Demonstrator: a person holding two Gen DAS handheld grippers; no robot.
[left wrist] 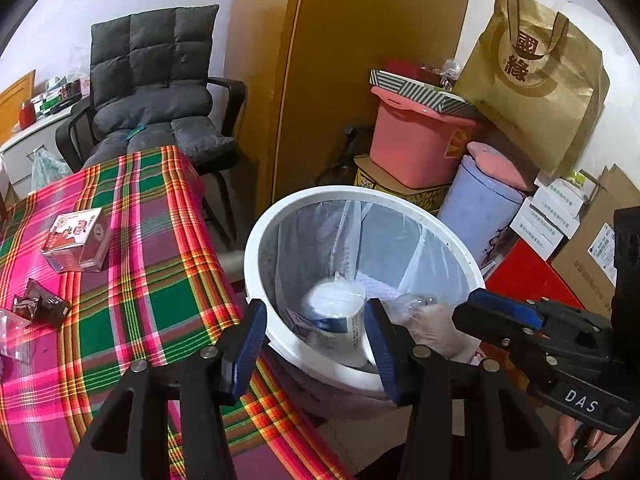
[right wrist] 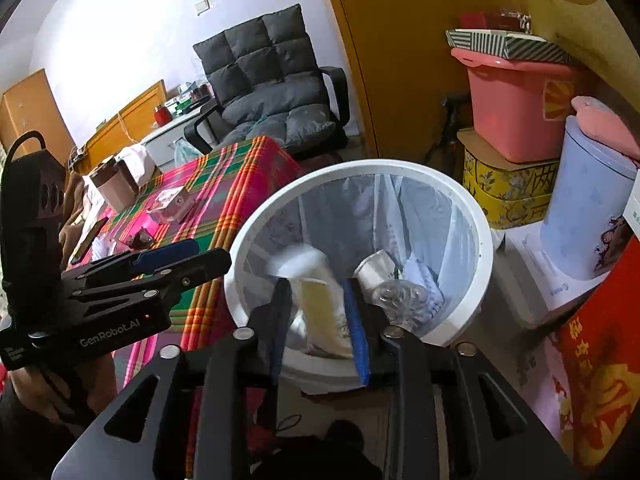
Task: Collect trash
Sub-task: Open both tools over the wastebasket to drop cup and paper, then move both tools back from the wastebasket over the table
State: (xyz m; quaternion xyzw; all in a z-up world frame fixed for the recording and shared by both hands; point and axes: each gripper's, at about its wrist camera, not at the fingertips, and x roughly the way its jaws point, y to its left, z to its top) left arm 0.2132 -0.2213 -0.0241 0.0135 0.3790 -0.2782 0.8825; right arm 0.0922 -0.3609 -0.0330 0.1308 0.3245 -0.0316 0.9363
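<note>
The white trash bin (left wrist: 256, 248) with a clear liner stands beside the plaid table. My left gripper (left wrist: 316, 340) hangs open over its near rim, nothing pressed between the blue pads. A white cup (left wrist: 336, 312), blurred, sits low inside the bin. My right gripper (right wrist: 318, 320) is open above the bin (right wrist: 480, 216); the blurred white and yellow cup (right wrist: 316, 300) lies between its fingers with a gap on the left side. A clear bottle (right wrist: 400, 294) and a paper cup (right wrist: 376, 266) rest in the liner. On the table lie a small carton (left wrist: 76, 240) and a dark wrapper (left wrist: 40, 306).
A grey cushioned chair (left wrist: 152, 92) stands behind the table. Right of the bin are a pink box (left wrist: 412, 148), a lilac bucket (left wrist: 476, 208), a brown paper bag (left wrist: 536, 80) and a red box (left wrist: 528, 276). A phone (right wrist: 86, 240) and a brown mug (right wrist: 116, 188) sit on the table.
</note>
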